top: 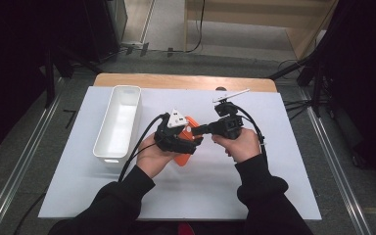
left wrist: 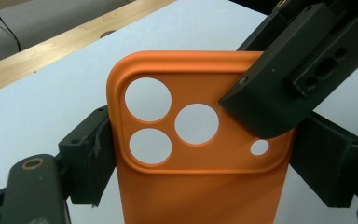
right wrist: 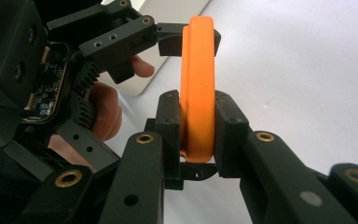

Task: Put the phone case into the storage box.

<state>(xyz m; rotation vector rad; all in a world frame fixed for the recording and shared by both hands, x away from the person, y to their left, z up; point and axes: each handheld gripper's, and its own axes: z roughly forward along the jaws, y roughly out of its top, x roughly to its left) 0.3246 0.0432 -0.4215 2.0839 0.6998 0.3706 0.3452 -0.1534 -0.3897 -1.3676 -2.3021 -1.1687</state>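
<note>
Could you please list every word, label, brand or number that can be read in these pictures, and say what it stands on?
None can be read.
Orange case: plain, no print or logo on the faces shown.
White bin: no label visible.
Circuit board on the left gripper: any markings are too small and blurred to read.

The high view looks forward and down from above the person's side of the bench (top: 274, 196), far enough back to take in its whole top and the floor around it. The left gripper view sits very close to the orange phone case (left wrist: 200, 186), facing its flat back (camera holes uppermost) with the bench behind. The right gripper view is just as close to the case (right wrist: 198, 84) but meets it edge-on; all three views share that case.
</note>
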